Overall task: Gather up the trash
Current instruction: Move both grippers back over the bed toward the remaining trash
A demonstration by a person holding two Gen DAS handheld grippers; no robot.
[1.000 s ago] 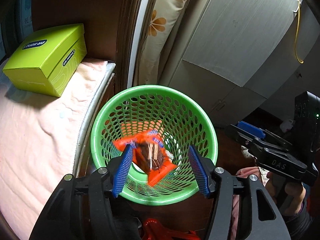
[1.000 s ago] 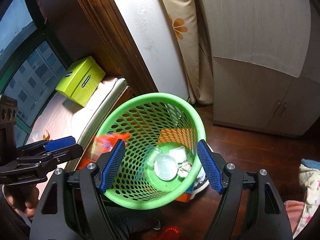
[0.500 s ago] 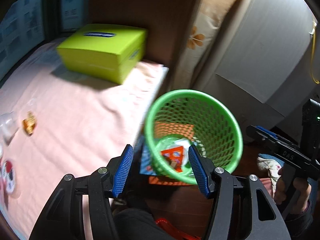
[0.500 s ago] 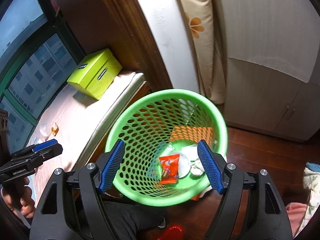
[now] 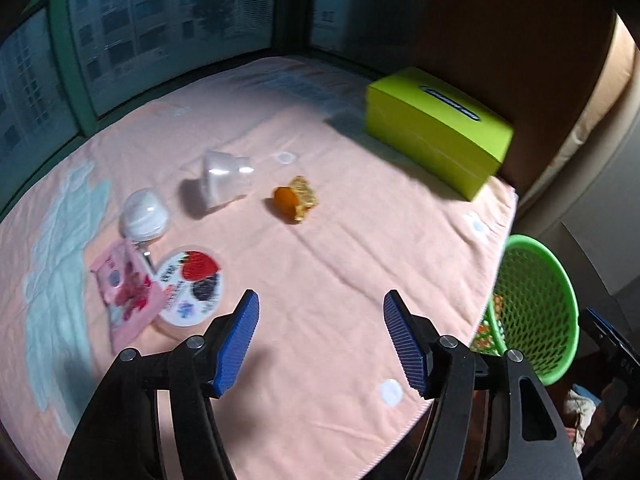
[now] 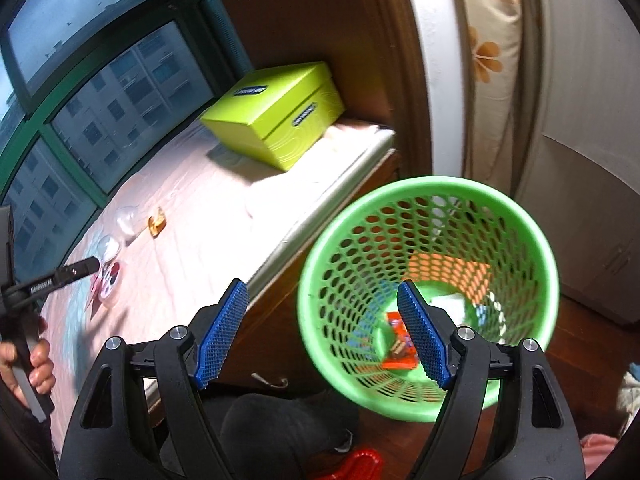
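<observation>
Looking steeply down from the left wrist over the pink bed cover [image 5: 320, 240] toward the windows, with the green basket [image 5: 560, 280] at the right edge, and looking down from the right wrist close above the same basket [image 6: 424, 188], both sharing the lime box [image 5: 436, 132] and bed.

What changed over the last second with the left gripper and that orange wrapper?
The left gripper dropped the orange wrapper into the green basket, then swung over to the pink mat; its jaws are opening, empty. The right gripper stays open by the basket.
</observation>
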